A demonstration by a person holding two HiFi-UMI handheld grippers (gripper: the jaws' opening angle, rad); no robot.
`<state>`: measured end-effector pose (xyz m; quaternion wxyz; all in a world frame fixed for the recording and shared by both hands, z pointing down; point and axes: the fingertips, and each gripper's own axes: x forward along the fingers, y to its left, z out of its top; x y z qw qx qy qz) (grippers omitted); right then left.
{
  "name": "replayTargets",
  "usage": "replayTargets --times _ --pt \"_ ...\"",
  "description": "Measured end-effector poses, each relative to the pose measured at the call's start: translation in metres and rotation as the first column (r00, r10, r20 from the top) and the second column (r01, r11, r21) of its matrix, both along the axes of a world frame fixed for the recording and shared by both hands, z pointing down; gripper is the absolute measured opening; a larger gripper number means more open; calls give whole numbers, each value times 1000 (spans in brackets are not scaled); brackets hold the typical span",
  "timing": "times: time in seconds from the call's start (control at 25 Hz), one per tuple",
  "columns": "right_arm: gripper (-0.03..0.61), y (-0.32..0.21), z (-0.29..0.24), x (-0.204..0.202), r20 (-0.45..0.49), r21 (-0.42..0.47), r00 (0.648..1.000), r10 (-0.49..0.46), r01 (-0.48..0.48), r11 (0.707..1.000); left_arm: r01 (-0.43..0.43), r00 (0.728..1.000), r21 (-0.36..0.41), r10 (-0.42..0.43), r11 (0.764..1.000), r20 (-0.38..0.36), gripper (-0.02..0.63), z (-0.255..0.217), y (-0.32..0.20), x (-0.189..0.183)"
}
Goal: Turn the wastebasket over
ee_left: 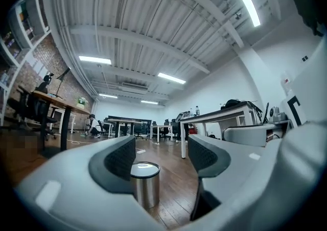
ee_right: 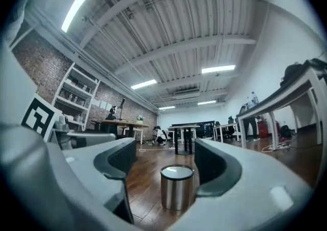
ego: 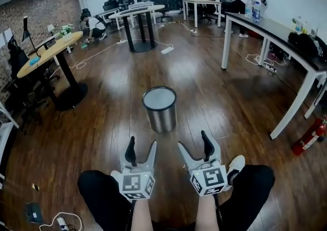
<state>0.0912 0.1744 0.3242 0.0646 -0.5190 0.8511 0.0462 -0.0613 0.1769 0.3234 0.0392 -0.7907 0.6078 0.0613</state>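
A round steel wastebasket stands upright on the wooden floor in front of me. Its top shows as a pale flat disc inside a dark rim. It stands low between the jaws in the left gripper view and in the right gripper view. My left gripper is open and well short of the basket, with nothing between its pads. My right gripper is beside it, also open and empty, and also short of the basket. Both point level toward the basket.
My knees in black trousers and a white shoe lie below the grippers. A round wooden table stands left, a long dark table right, with a red fire extinguisher by its leg. A person crouches at the back.
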Motion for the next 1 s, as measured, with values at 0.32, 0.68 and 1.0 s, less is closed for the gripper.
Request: replayTargets --times 0.32,0.68,1.0 --pt "336 28 6 -8 -75 -50 993 87 -91 995 7 999 -26 -6 1000 32 335 14 29 -29" --pt "336 69 14 -22 -68 -58 994 85 -89 994 7 997 -34 -4 999 72 334 21 70 -38" --pt "336 97 23 -36 -66 -72 995 72 -76 994 17 998 -46 -14 999 63 334 30 99 -58"
